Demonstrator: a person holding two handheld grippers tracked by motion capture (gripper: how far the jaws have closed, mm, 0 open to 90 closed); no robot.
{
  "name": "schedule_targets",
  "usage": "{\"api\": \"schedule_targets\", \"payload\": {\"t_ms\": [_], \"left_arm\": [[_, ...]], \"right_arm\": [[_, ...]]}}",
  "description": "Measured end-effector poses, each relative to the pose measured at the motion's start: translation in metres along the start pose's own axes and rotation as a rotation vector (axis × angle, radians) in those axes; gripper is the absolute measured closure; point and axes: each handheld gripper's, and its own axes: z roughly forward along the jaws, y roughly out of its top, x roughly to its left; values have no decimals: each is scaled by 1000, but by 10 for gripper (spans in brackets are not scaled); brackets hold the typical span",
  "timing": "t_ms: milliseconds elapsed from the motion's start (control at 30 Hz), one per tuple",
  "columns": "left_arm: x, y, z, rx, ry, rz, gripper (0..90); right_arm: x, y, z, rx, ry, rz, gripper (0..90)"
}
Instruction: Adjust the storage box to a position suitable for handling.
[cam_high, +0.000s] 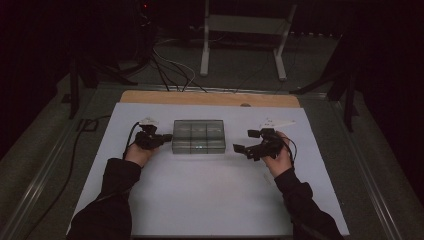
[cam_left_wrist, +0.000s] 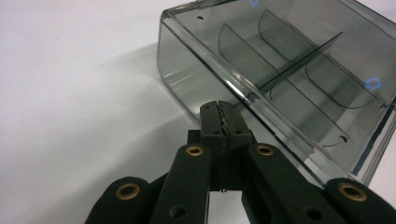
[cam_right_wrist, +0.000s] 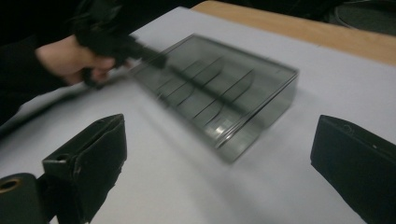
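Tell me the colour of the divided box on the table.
The box is see-through smoky grey plastic; the left gripper view shows it best.

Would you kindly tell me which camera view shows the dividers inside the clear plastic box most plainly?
The left gripper view: the clear plastic box is close and sharp, so its curved dividers stand out individually. The right gripper view shows the whole box, but blurred. The high view shows it small and dim, with its compartments only faintly marked.
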Motion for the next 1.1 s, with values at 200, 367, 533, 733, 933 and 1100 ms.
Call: {"api": "schedule_targets", "payload": {"t_ms": [200,367,533,733,933,1100], "left_arm": [[2,-10,-16,-22,4,-28,900],[1,-19,-20,-14,-20,-46,900],[-3,-22,-17,-2,-44,-46,900],[-6,-23,-12,15,-57,-41,900],[-8,-24,-7,27,-70,-46,900],[-12,-24,-5,29,-81,-45,900]], "right_arm": [[-23,20,23,16,-93,31,252],[-45,32,50,75,-128,84,532],[-61,41,79,132,-188,93,689],[-81,40,111,179,-263,144,900],[-85,41,133,183,-237,188,900],[-84,41,142,203,-216,207,900]]}}
